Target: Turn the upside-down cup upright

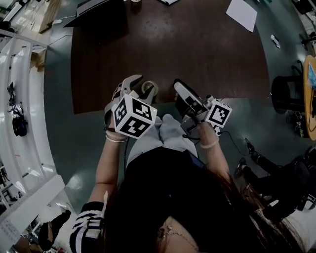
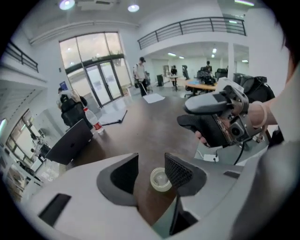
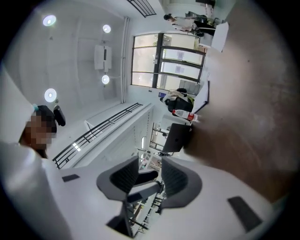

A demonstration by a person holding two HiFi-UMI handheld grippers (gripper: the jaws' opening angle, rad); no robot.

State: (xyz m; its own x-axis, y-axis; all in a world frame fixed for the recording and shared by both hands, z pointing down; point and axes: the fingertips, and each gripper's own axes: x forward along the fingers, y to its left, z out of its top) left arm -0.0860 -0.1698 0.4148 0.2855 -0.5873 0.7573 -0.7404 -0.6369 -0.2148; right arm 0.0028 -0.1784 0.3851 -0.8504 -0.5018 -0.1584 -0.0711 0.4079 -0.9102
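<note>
A small pale translucent cup (image 1: 149,89) stands on the dark brown table (image 1: 197,49), close to its near edge. In the left gripper view the cup (image 2: 161,180) shows a round rim and appears mouth up. My left gripper (image 1: 127,87) hangs above it, pointing steeply down. Its jaws (image 2: 151,168) stand apart, the cup shows in the gap below them, and no pad touches it. My right gripper (image 1: 178,89) is held to the right of the cup, roughly level. Its jaws (image 3: 150,174) are parted with nothing between them.
A dark laptop (image 2: 70,140) and a water bottle (image 2: 92,119) stand at the far left of the table. A white sheet (image 1: 242,14) lies at its far right corner. A black chair (image 1: 286,94) is on the floor to the right. People stand far back in the hall.
</note>
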